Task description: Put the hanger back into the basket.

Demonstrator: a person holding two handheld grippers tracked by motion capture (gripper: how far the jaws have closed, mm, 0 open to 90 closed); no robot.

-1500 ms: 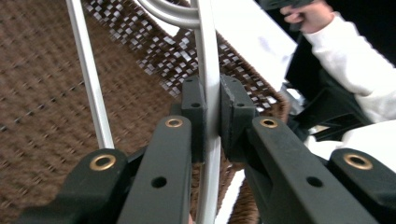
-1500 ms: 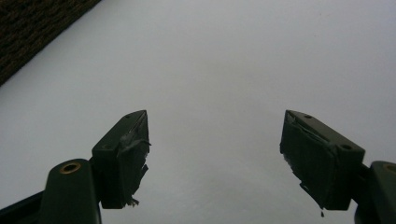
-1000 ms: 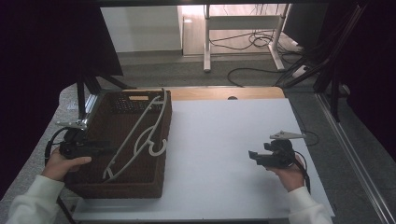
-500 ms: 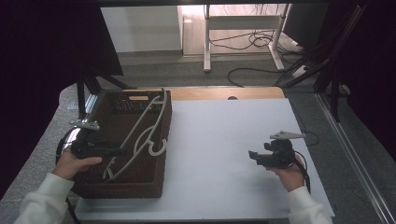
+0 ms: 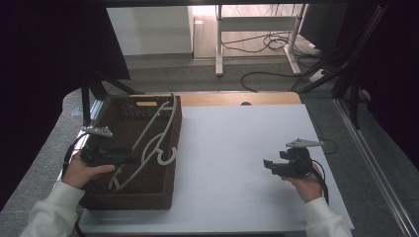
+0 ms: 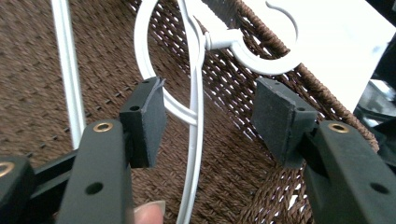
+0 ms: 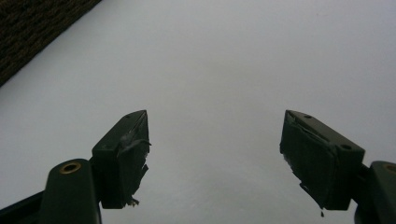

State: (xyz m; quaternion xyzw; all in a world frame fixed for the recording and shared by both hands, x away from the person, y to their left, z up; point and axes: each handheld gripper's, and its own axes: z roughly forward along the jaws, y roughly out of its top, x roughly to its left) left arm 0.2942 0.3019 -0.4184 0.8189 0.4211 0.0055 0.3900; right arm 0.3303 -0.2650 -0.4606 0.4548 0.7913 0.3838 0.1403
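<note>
A brown woven basket (image 5: pixel 148 196) stands on the left of the white table (image 5: pixel 237 148). White plastic hangers (image 5: pixel 159 129) lie across it, hooks toward the near right. My left gripper (image 5: pixel 132 158) reaches into the basket from the left. In the left gripper view it is open (image 6: pixel 208 107), its pads either side of a hanger's thin neck (image 6: pixel 196 88) just below the hook (image 6: pixel 275 70), not touching it. My right gripper (image 5: pixel 268 165) is held over the bare table at the right, open (image 7: pixel 212 154) with nothing between its fingers.
The basket's side wall (image 7: pixel 32 28) shows at the top left of the right gripper view. A wooden strip (image 5: pixel 237 98) runs along the table's far edge. Beyond it are floor cables (image 5: pixel 276 44) and a white desk frame (image 5: pixel 217 44). Dark curtains stand on both sides.
My left gripper has moved up from the basket's left rim and reached rightward inside it, up to the hangers' hooks. The right gripper has stayed where it was.
</note>
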